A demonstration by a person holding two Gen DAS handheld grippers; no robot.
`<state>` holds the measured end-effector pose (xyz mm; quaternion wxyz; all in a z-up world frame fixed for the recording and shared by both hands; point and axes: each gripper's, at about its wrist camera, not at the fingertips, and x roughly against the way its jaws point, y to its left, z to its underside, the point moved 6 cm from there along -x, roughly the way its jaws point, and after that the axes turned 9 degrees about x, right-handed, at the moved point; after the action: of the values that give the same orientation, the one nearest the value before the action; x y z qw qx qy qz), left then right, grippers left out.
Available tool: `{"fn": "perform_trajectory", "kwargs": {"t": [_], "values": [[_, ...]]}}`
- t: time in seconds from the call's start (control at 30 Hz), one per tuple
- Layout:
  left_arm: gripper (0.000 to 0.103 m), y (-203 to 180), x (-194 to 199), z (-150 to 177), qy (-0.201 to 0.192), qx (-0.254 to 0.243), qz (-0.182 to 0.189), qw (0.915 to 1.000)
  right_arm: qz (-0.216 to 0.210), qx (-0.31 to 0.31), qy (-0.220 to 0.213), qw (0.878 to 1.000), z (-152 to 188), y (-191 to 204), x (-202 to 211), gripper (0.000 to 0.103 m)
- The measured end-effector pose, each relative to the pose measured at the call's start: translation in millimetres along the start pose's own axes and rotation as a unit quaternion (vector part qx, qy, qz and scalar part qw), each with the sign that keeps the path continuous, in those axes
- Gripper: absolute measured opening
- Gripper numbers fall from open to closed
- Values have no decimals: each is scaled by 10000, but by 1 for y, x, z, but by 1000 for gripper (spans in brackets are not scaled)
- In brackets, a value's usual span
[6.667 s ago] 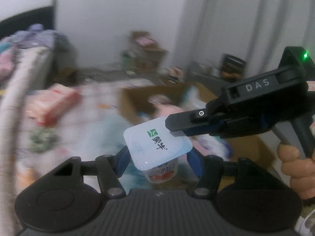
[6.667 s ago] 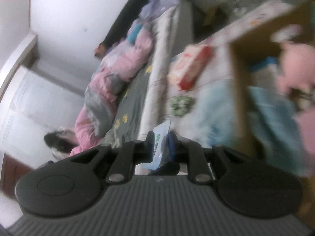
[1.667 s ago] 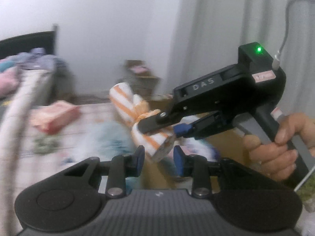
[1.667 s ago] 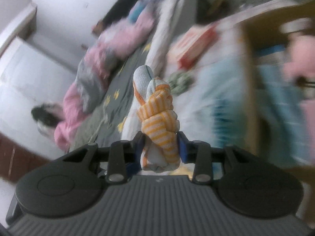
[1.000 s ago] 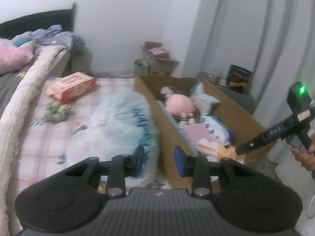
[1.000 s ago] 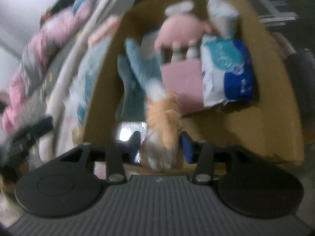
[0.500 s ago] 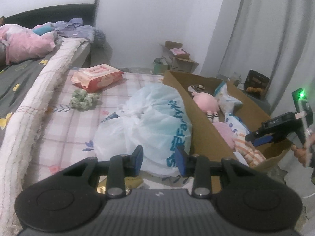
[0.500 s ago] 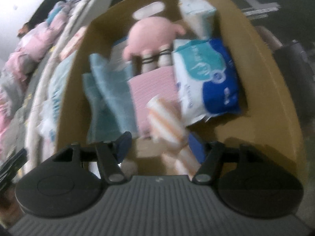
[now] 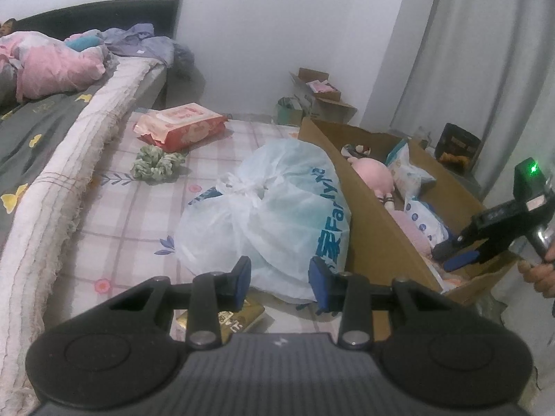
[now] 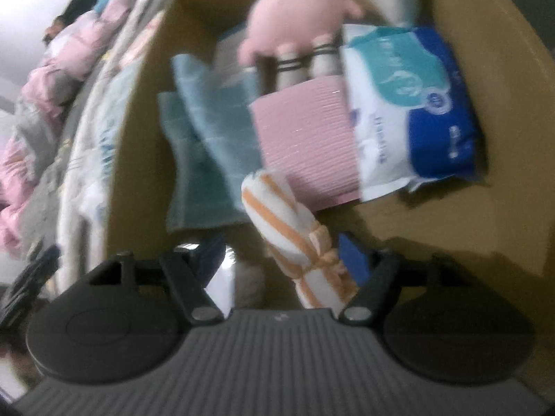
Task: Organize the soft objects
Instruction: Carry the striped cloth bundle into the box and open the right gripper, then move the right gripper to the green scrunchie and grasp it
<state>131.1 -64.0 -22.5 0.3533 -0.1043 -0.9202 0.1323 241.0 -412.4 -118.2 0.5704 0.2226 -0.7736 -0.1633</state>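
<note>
An orange-and-white striped rolled towel point(image 10: 295, 228) lies inside the cardboard box point(image 10: 513, 79), released between the open fingers of my right gripper point(image 10: 282, 253). The right gripper also shows in the left wrist view point(image 9: 451, 256), open over the near end of the box point(image 9: 374, 228). The box holds a pink plush toy point(image 10: 298, 10), a teal towel point(image 10: 211, 131), a pink folded cloth point(image 10: 308, 138) and a blue-and-white tissue pack point(image 10: 409, 111). My left gripper point(image 9: 279, 279) is open and empty above the white plastic bag point(image 9: 274, 211).
On the checked mat lie a red wet-wipes pack point(image 9: 180, 124), a green scrunchie point(image 9: 156, 166) and a gold packet point(image 9: 239, 315). A bed with pink bedding point(image 9: 52, 69) runs along the left. Small boxes point(image 9: 319, 97) stand at the far wall, curtains at the right.
My right gripper carried the striped towel into the box, opened and let it go. My left gripper has drawn back, open and empty.
</note>
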Motion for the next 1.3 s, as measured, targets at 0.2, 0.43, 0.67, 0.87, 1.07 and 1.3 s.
{"fn": "perform_trajectory", "kwargs": {"t": [0.2,0.43,0.67,0.87,1.07,1.3], "values": [[47,2,0,2,18,-27,-30,10000,-178,-169,-49,9997,0,7,3,81],[62,15,13,6,-123,-326,-288,9990,441,212,-681,9965,-12,23,36,81],[78,23,-1,25,269,-926,-396,9946,458,1003,-1111,9877,-30,80,61,81],[81,19,-41,37,508,-1544,-514,9854,27,1857,-776,9795,-52,160,33,82],[77,24,-80,44,719,-2250,-841,9681,-172,2483,-285,9681,-82,233,-15,82],[60,54,-77,46,922,-1571,-594,9815,-210,3016,-9,9532,-143,302,-98,85]]}}
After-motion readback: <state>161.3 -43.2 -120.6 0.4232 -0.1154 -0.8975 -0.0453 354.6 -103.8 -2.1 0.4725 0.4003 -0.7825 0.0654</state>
